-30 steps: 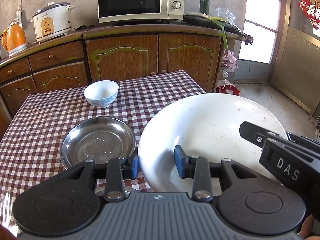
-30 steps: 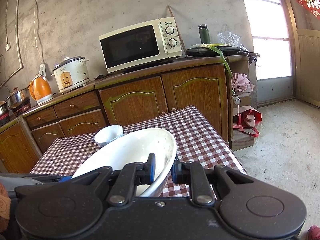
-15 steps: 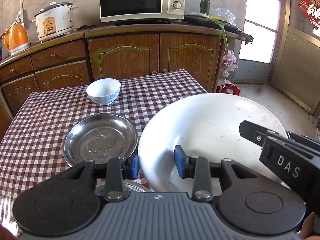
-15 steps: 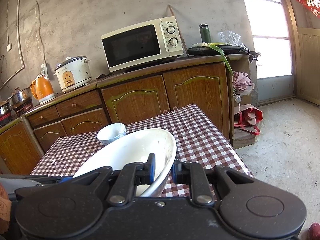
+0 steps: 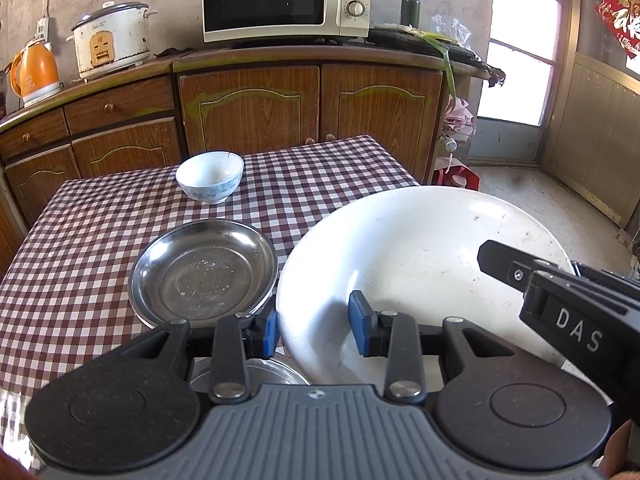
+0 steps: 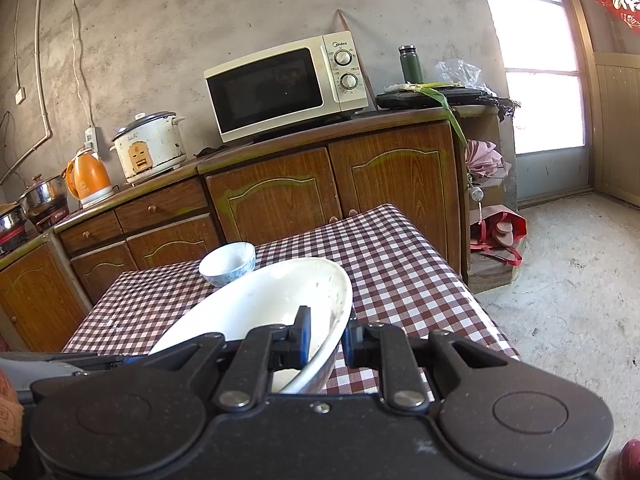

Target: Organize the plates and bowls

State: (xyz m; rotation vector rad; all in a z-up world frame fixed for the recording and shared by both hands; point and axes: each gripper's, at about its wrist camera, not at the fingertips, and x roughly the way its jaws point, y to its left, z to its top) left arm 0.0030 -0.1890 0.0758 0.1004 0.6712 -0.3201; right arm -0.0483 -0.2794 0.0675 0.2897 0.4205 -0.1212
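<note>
Little has shifted since a second ago — only the view over the checked table [image 5: 100,240] sits slightly higher. Left wrist: left gripper [image 5: 314,326] straddles the near rim of the white bowl [image 5: 420,248], its pads seemingly pressing, right of the steel plate [image 5: 204,270]. Right wrist: right gripper [image 6: 326,340] is clamped on that bowl's rim [image 6: 344,300], tilted before the small bowl [image 6: 228,262] — lower level, both grips firm

Bare grey plaster wall [image 6: 160,32] behind wooden cabinets [image 6: 332,184]; rough concrete floor [image 6: 568,280]; bright daylight through the window [image 6: 536,80] at right.
</note>
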